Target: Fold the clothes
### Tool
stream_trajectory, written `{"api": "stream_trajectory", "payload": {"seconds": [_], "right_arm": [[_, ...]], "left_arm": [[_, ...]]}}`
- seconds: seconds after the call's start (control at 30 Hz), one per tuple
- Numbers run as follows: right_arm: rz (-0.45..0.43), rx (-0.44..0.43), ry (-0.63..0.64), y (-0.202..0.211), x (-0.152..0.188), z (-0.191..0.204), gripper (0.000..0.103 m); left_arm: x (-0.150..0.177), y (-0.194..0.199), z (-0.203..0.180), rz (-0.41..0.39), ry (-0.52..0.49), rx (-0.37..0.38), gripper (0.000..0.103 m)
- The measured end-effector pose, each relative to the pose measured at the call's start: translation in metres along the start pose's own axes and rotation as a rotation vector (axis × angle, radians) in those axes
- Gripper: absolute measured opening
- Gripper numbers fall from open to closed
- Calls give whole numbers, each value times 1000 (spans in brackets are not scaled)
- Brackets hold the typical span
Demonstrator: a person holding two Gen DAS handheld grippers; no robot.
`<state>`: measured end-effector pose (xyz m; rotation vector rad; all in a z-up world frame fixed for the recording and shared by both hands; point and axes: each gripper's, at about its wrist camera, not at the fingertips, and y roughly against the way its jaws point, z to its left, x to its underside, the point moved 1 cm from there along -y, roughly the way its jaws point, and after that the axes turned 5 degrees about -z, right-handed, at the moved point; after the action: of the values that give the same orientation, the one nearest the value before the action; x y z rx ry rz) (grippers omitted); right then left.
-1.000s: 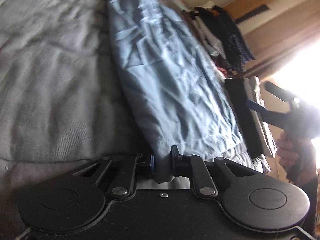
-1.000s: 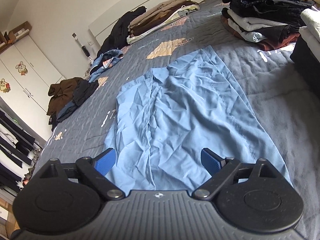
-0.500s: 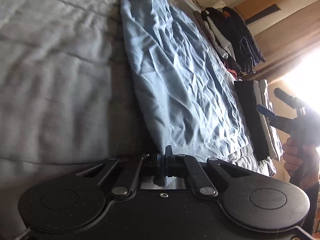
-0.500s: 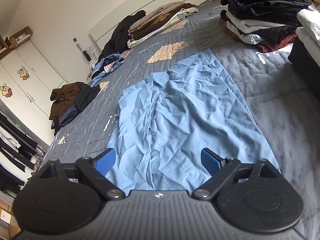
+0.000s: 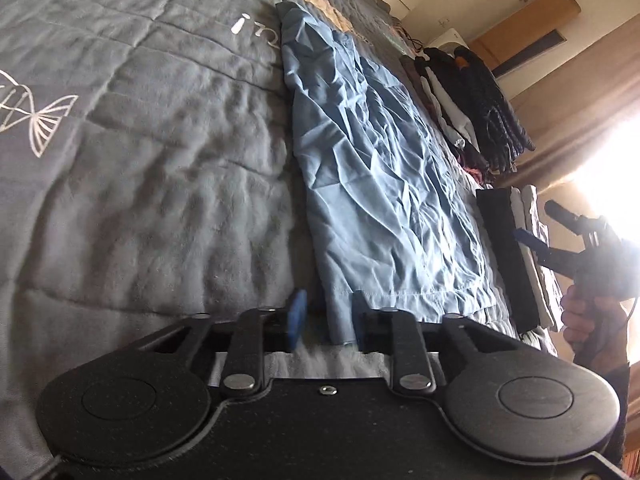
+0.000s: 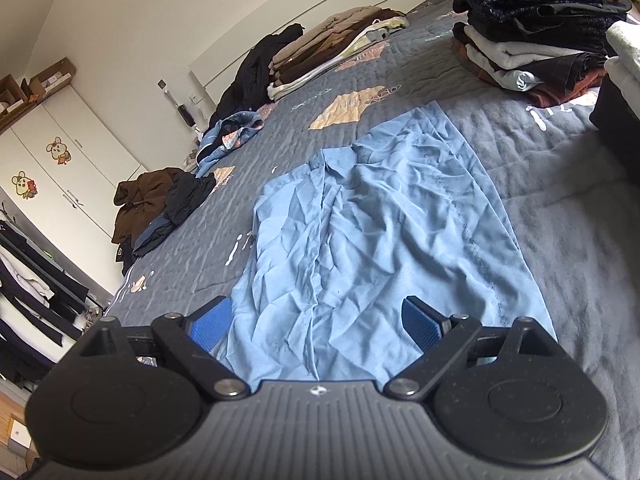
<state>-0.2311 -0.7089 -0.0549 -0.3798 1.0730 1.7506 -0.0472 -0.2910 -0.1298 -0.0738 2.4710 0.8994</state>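
A wrinkled light blue garment (image 5: 380,184) lies flat on the grey quilted bed (image 5: 140,160); it also shows in the right wrist view (image 6: 380,240). My left gripper (image 5: 326,320) is open, its blue pads either side of the garment's near corner, which hangs loosely between them. My right gripper (image 6: 316,324) is open wide and empty, held just above the garment's near hem. The right gripper also shows in the left wrist view (image 5: 560,228), held in a hand at the bed's right side.
A tall stack of folded dark and white clothes (image 6: 532,28) stands at the far right of the bed. A folded black item (image 5: 504,256) lies right of the garment. Unfolded piles (image 6: 160,204) and folded brown clothes (image 6: 332,44) lie at the far left.
My left gripper was shut on the garment's corner and has now opened, letting it go. The garment has settled flat. My right gripper stayed open, hovering over the hem.
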Motion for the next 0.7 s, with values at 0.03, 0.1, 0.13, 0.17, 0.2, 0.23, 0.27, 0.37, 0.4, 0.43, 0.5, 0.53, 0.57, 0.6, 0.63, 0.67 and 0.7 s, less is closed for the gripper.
{"api": "stream_trajectory", "payload": {"seconds": [0.03,0.1,0.13,0.17,0.2,0.23,0.27,0.37,0.4,0.43,0.5,0.53,0.57,0.6,0.63,0.67,0.7], "right_arm": [[-1,-1,1,0,0,1,92],[0,0,1,-1,0,1,92],[1,1,0,-1,0,1,92],[2,1,0,-2,0,1,92],[4,2,-2,-3,0,0,92],[5,3,-3,-4,1,0,92],[7,3,-4,-5,1,0,92],[13,4,0,-8,2,1,92],[16,3,2,-8,2,1,92],[16,3,3,-9,2,1,92],[17,4,1,-10,1,0,92],[17,5,0,-11,1,-1,92],[18,7,-2,-12,1,-2,92],[19,8,-2,-12,1,-2,92],[20,10,-3,-13,1,-3,92],[22,12,-3,-14,1,-4,92],[23,13,-4,-15,1,-5,92]], "left_arm": [[1,-1,-1,-2,-1,17,34],[1,-5,-3,-4,-6,36,36],[0,-9,-4,-1,-5,40,38],[0,-13,-4,3,-6,43,39],[1,-17,-4,9,-7,45,39],[0,-21,-3,13,-6,45,40],[0,-26,-3,19,-3,46,40],[1,-39,-2,33,0,64,41],[1,-42,-3,38,-5,72,42],[1,-46,-4,41,-12,78,44],[1,-53,-7,44,-25,90,48],[1,-56,-9,45,-31,96,53],[1,-59,-10,45,-36,103,56],[0,-62,-12,45,-42,109,62],[-1,-65,-14,45,-50,114,67],[-2,-67,-16,46,-57,120,70],[-2,-70,-18,48,-63,123,75]]}}
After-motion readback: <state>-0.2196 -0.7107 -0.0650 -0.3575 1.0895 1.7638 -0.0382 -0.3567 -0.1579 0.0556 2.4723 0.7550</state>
